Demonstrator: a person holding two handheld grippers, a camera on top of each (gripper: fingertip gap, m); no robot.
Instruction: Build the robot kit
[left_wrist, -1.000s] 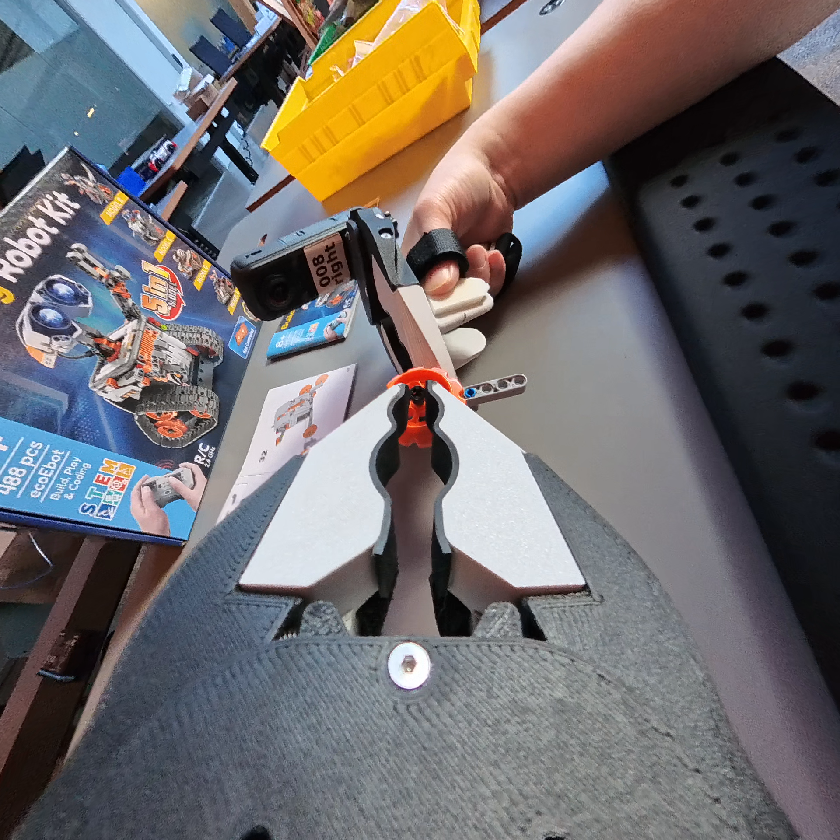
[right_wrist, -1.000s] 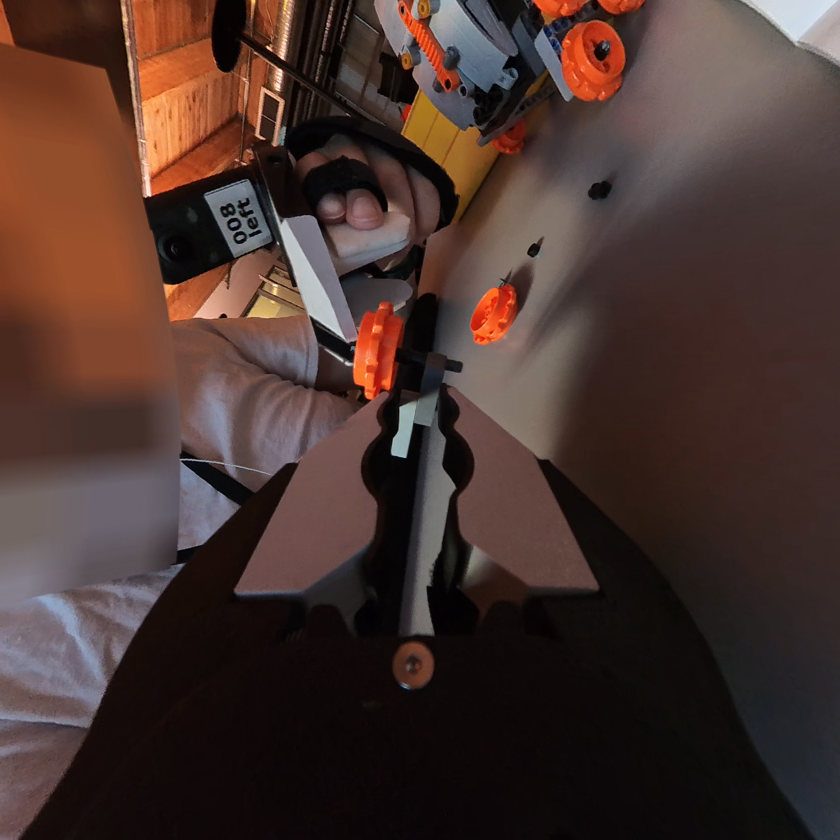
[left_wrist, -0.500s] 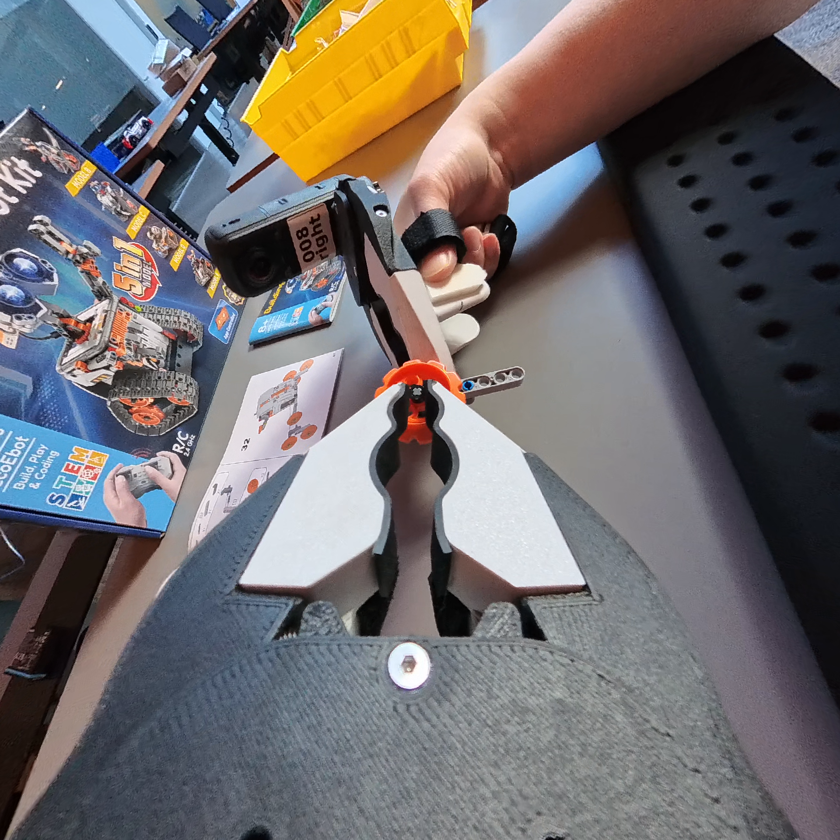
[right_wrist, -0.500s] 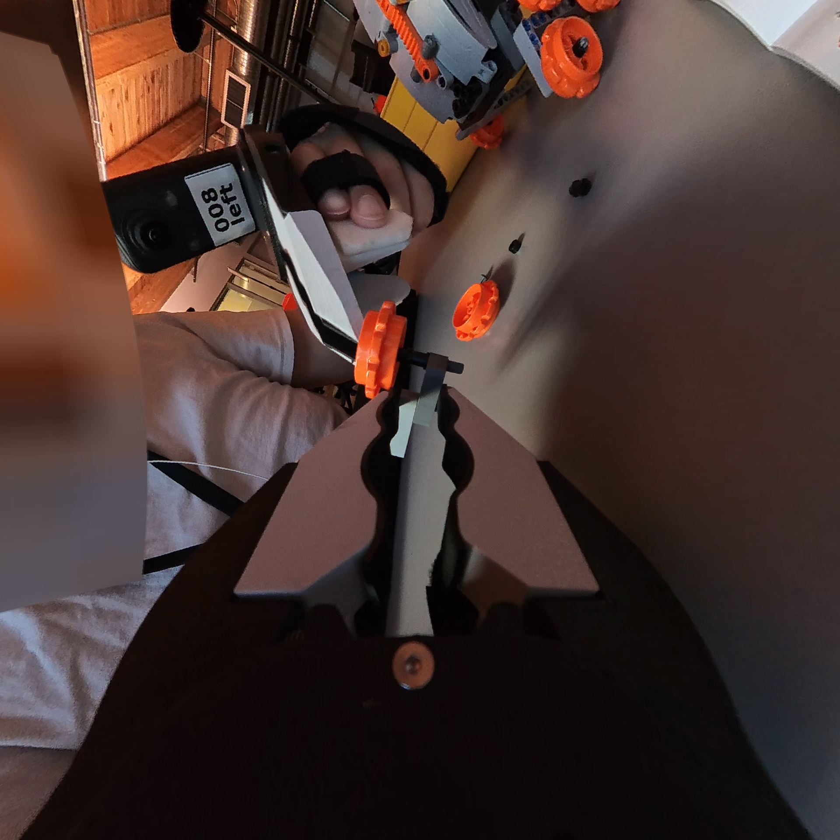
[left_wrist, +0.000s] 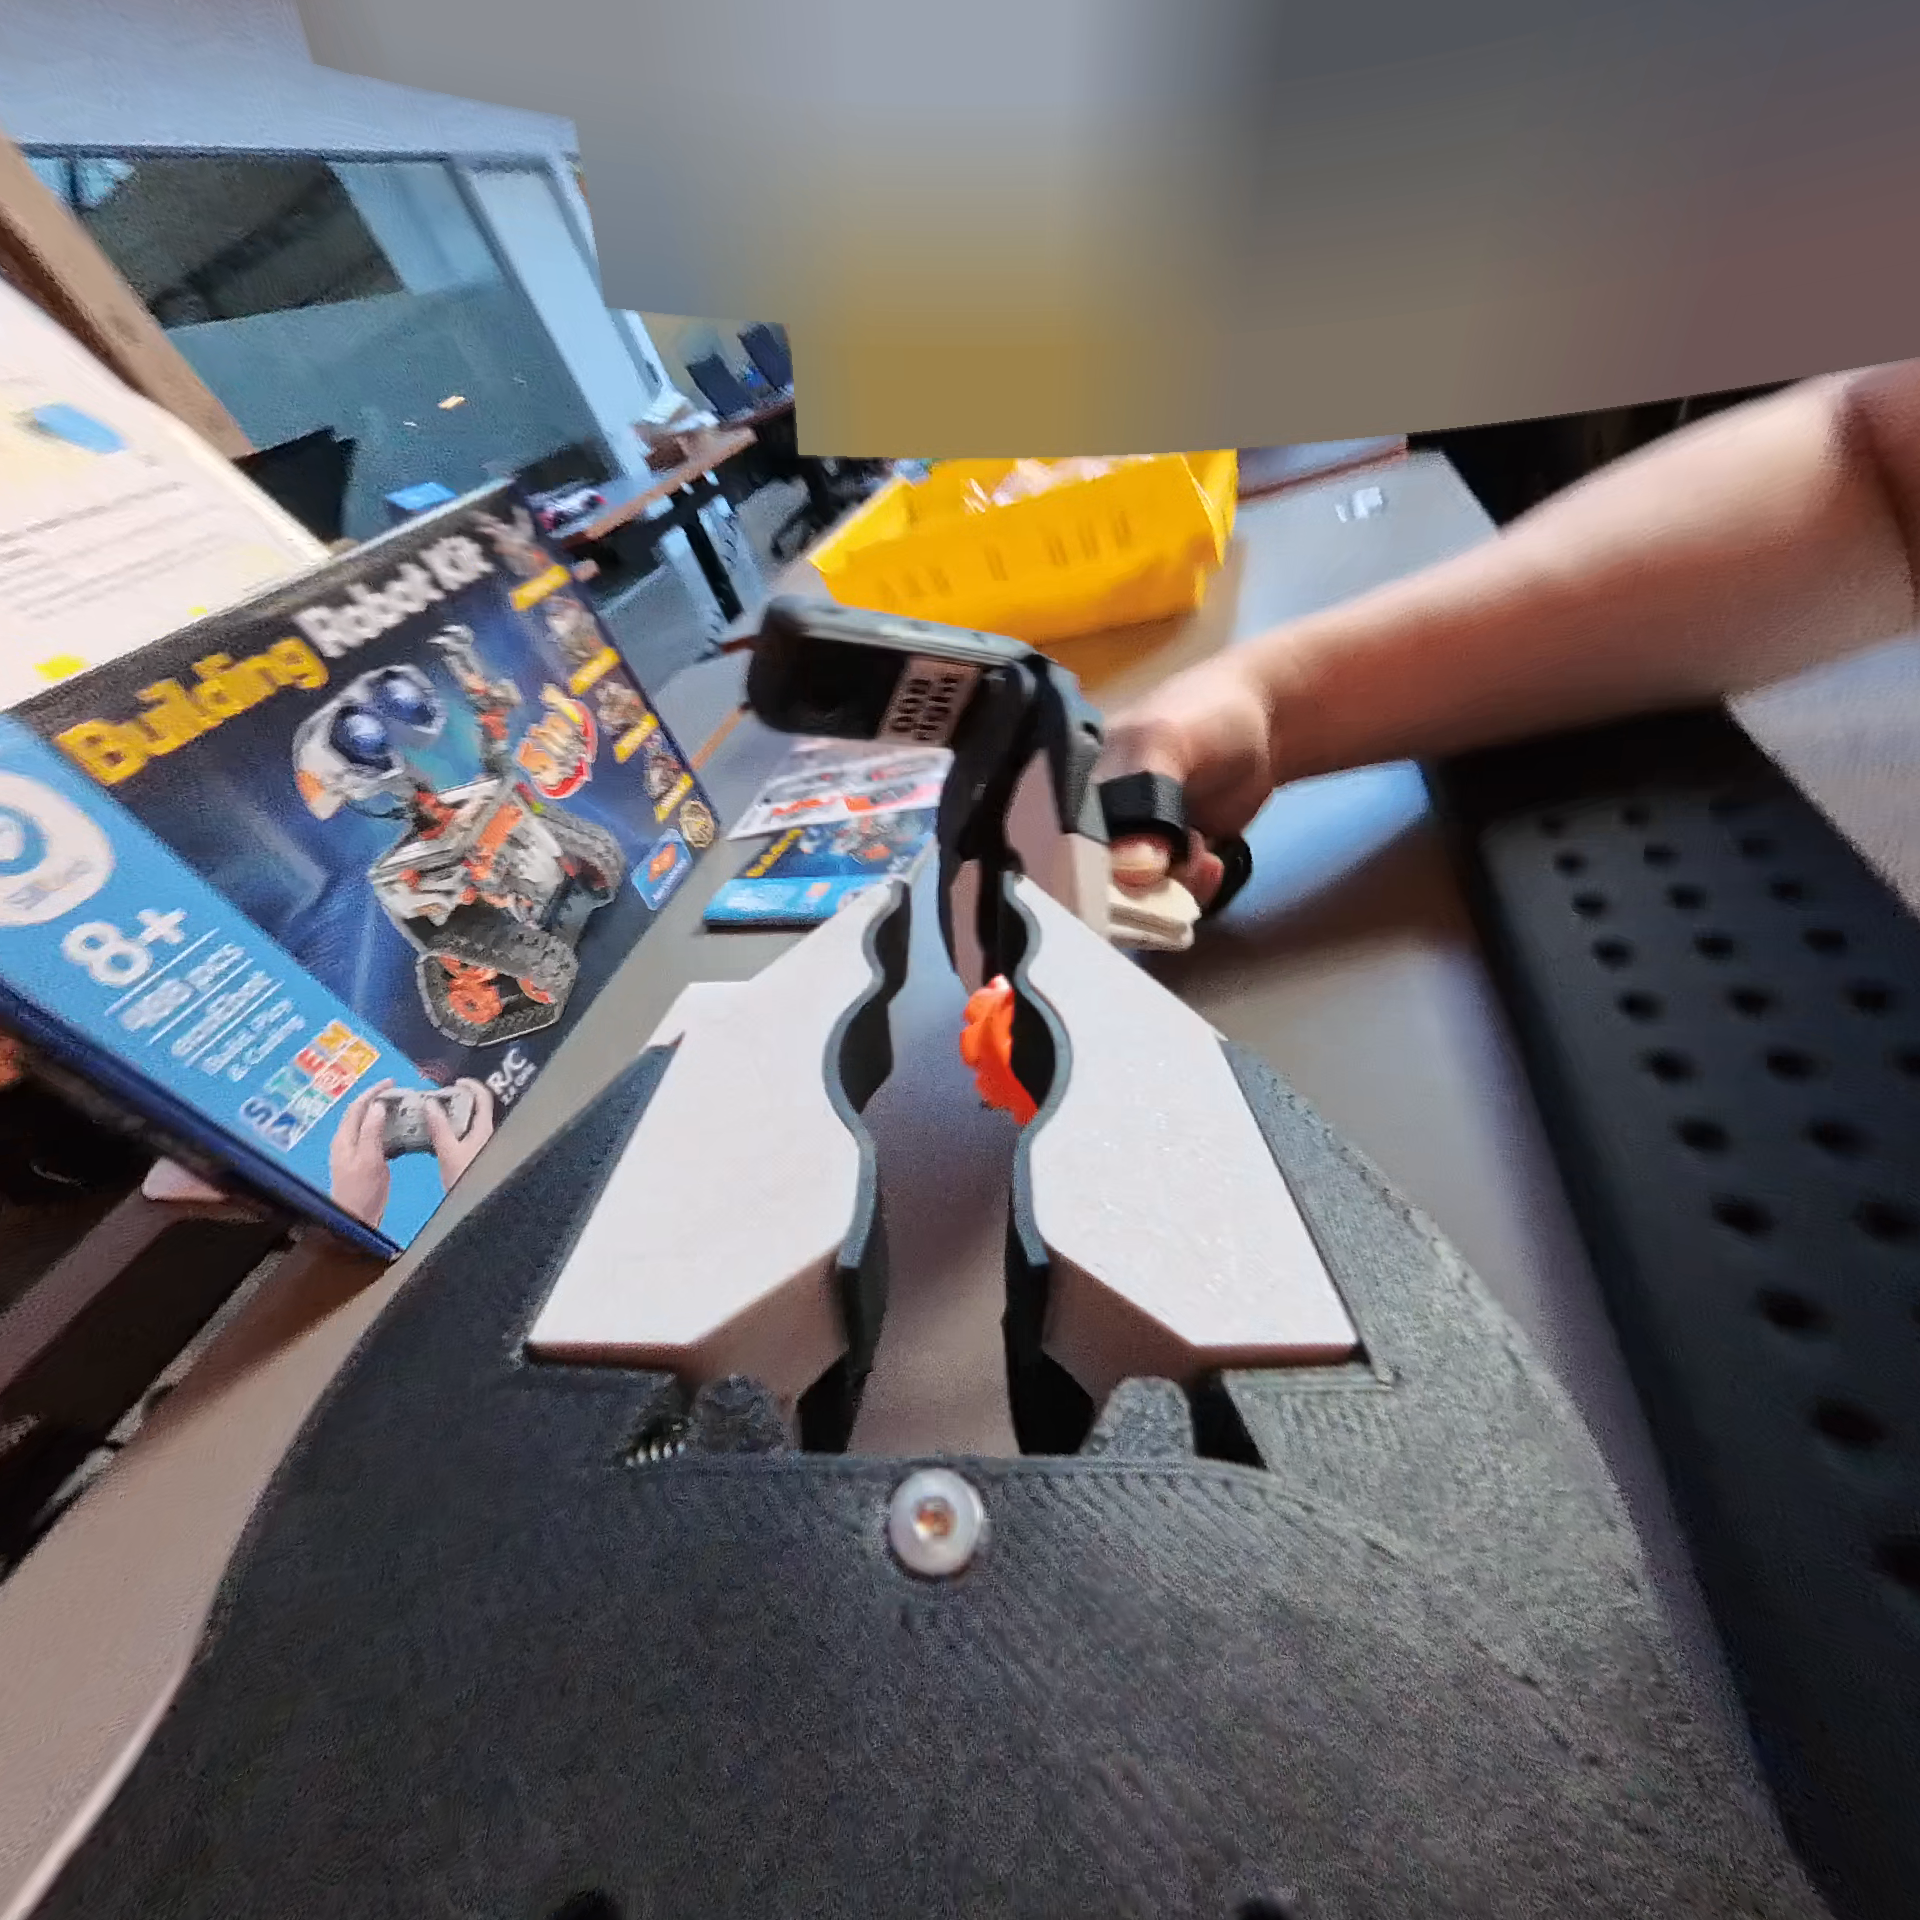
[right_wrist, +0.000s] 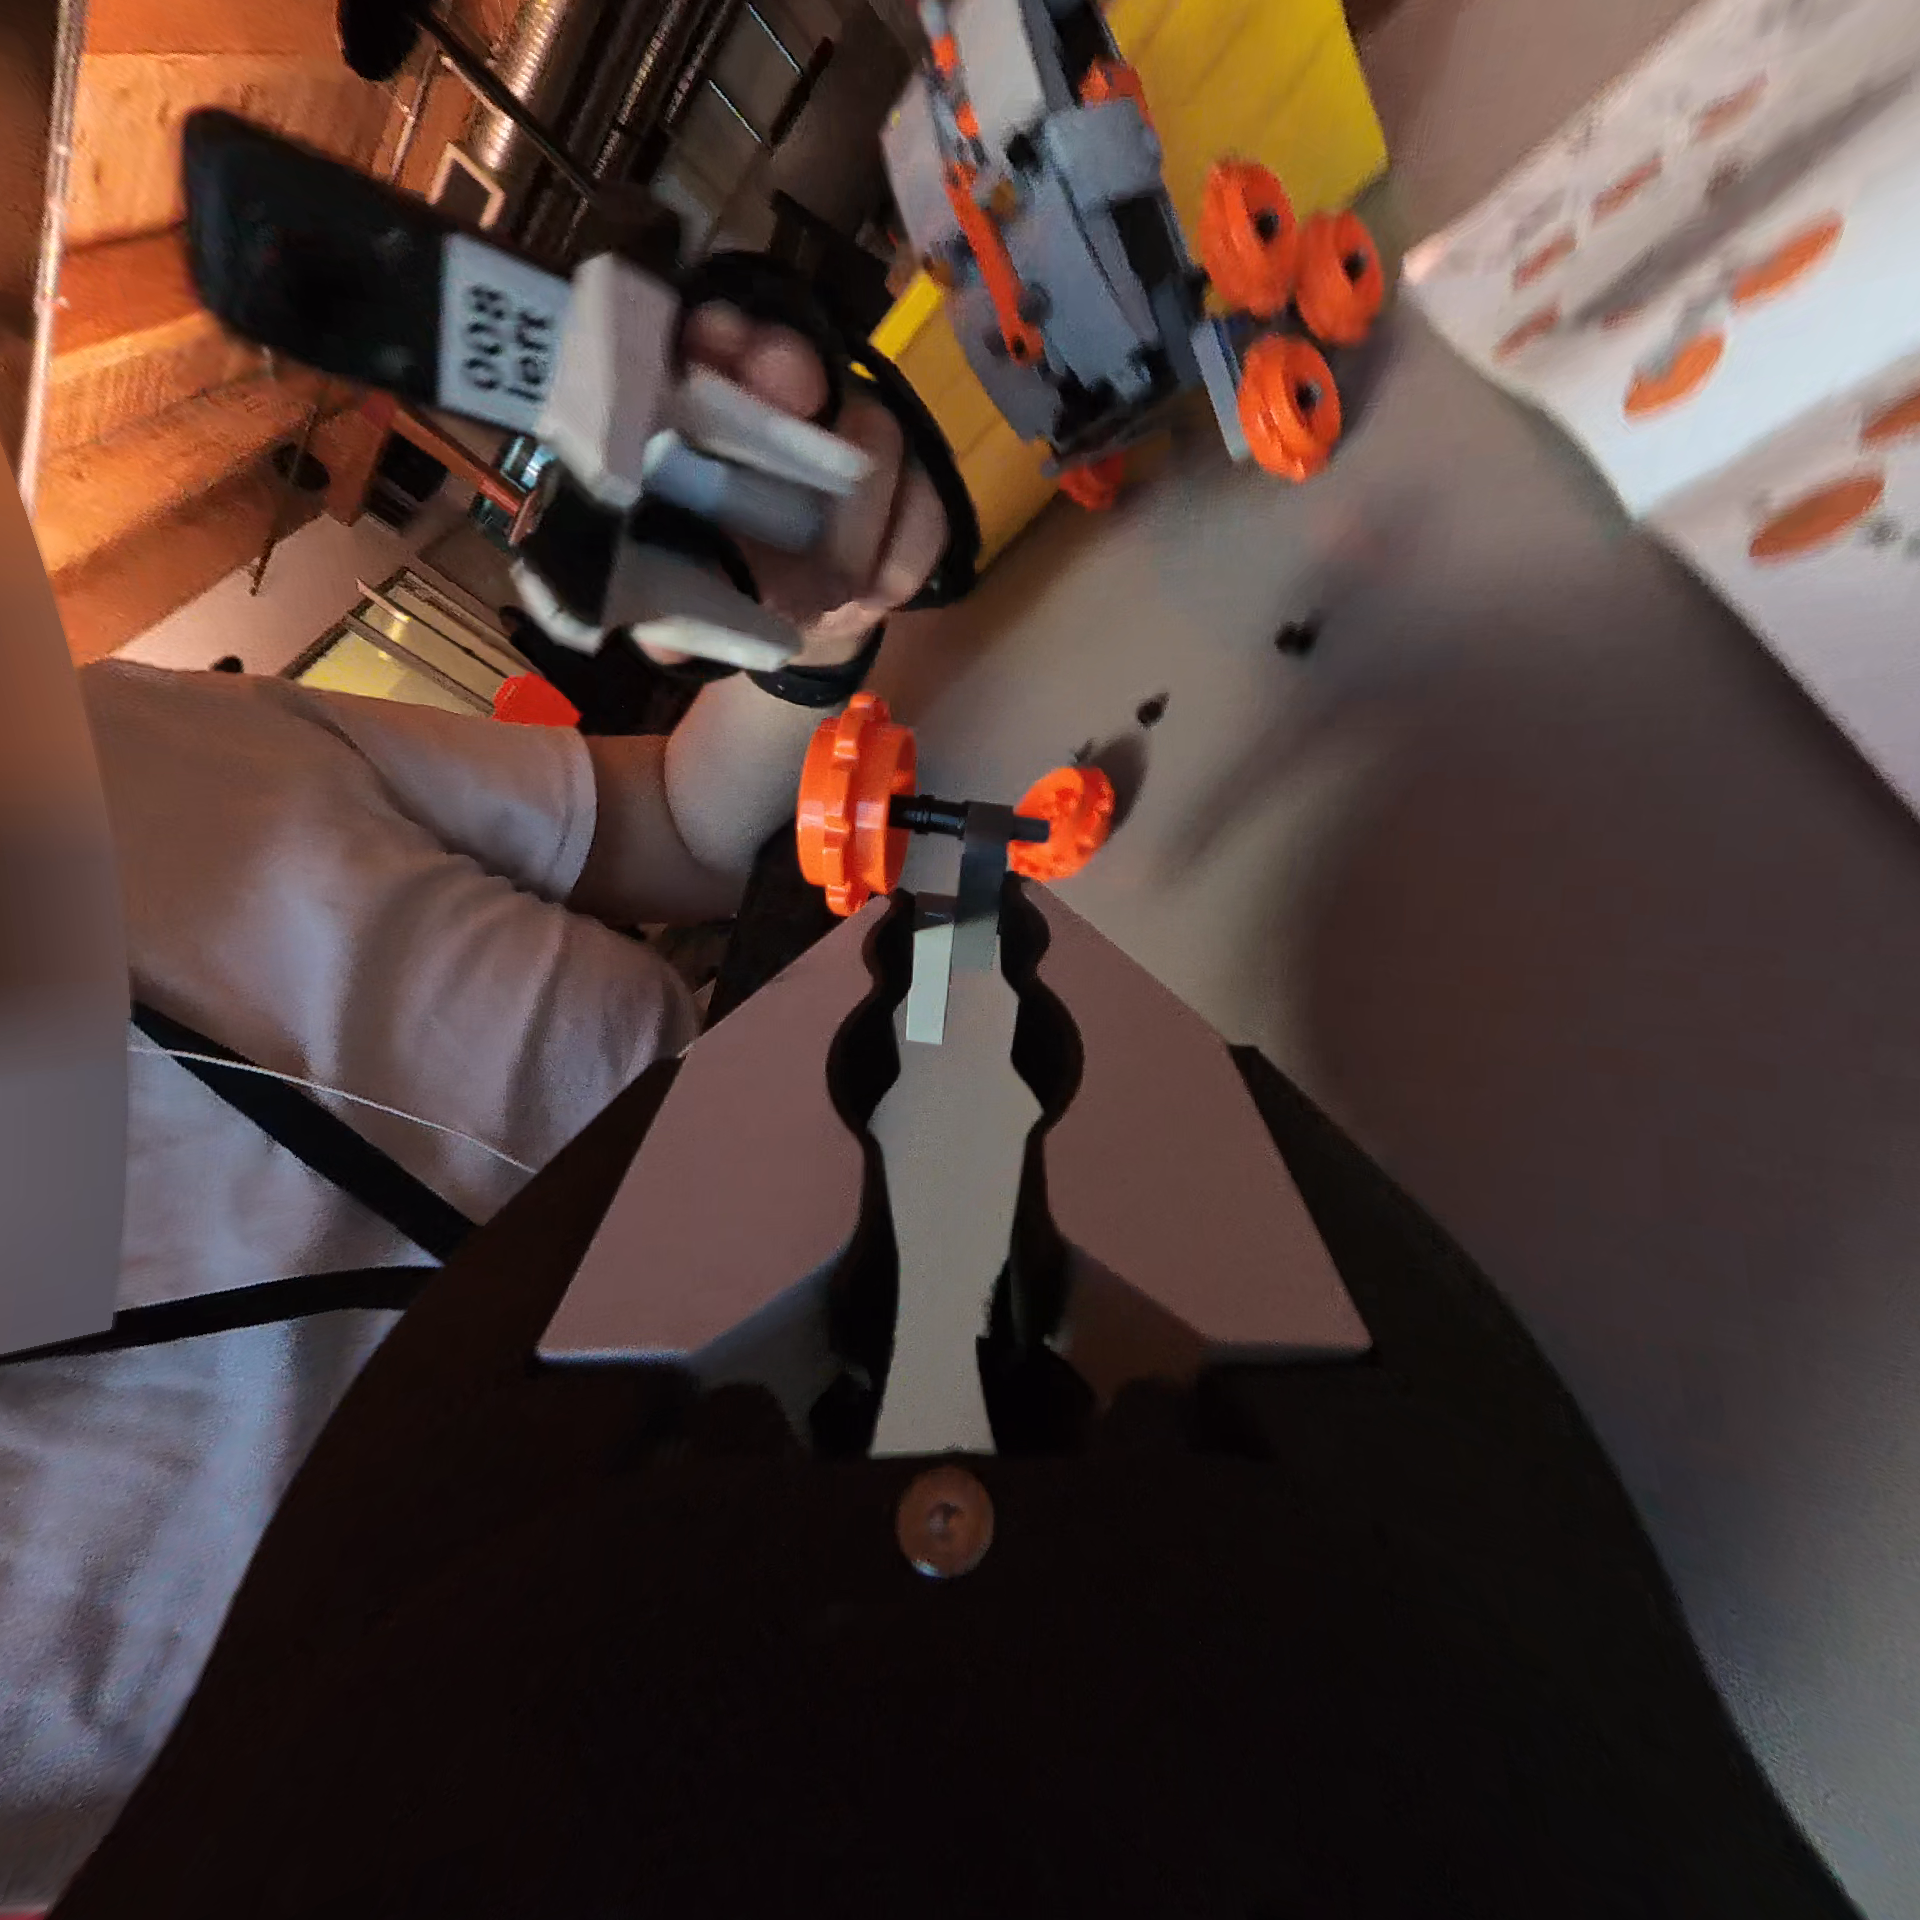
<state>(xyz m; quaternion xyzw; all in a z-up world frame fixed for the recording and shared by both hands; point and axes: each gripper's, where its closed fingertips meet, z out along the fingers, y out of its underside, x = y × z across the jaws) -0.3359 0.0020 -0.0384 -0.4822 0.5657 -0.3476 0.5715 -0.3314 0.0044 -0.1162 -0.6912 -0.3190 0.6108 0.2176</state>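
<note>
My right gripper (right_wrist: 951, 914) is shut on a grey beam (right_wrist: 979, 883). A black axle (right_wrist: 935, 819) runs through the beam's far end and carries an orange toothed wheel (right_wrist: 857, 816) on its left. My left gripper (left_wrist: 961, 914) is open and empty, and stands back from the wheel. In the right wrist view it (right_wrist: 665, 613) is up and to the left of the wheel, apart from it. In the left wrist view the right gripper (left_wrist: 987, 977) points down at the orange wheel (left_wrist: 992, 1049), which shows through the gap between my left fingers.
A second orange wheel (right_wrist: 1060, 821) lies on the grey table (right_wrist: 1455, 935) behind the beam. A part-built grey robot with orange wheels (right_wrist: 1081, 260) stands by a yellow bin (left_wrist: 1039, 540). A kit box (left_wrist: 343, 862), booklets (left_wrist: 831, 831), an instruction sheet (right_wrist: 1714, 312) and a black perforated mat (left_wrist: 1714, 1039) surround the work spot. Some 8 cm of space lies between my two pairs of fingers.
My left gripper has opened, let go of the orange wheel and drawn back from it. The wheel stays on the axle in the beam held by my right gripper.
</note>
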